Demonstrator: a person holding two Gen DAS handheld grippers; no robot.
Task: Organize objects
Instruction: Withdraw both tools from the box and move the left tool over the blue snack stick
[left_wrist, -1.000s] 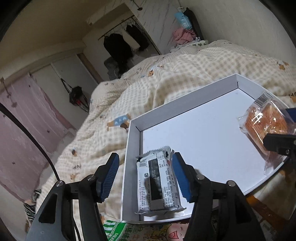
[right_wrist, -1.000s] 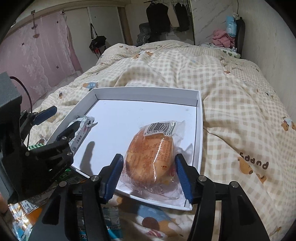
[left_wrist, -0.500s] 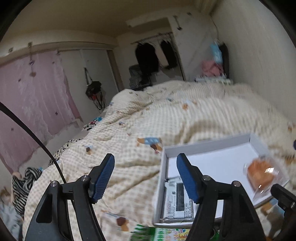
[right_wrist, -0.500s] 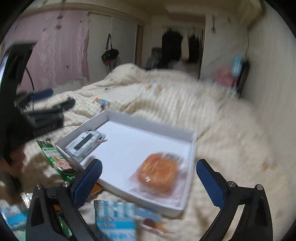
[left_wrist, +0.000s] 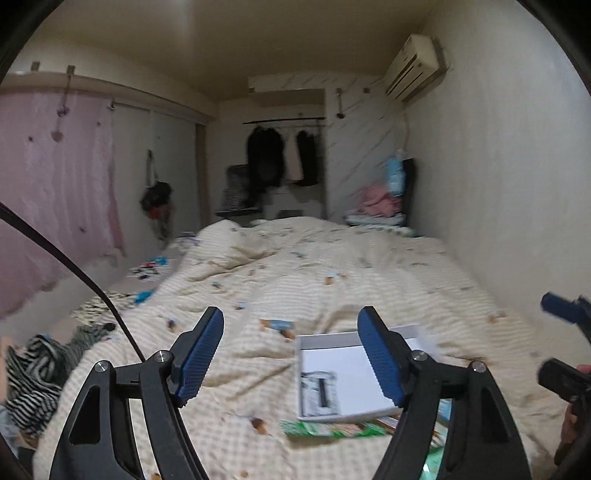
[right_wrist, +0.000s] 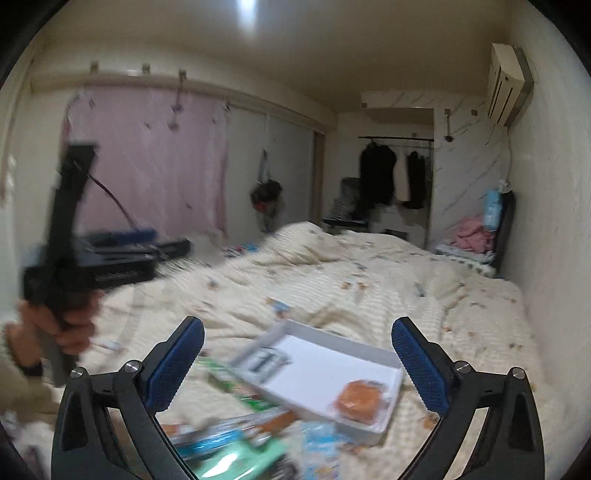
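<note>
Both hand-held grippers (left_wrist: 291, 354) (right_wrist: 295, 363) have lifted away, jaws spread.

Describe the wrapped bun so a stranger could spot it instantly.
Start at the checked bed quilt and find the shallow white box lying on it, just ahead of the open right gripper. The wrapped bun sits in the box's near right corner. It is round and orange in clear plastic, unlike the grey-and-white packet in the opposite corner.
</note>
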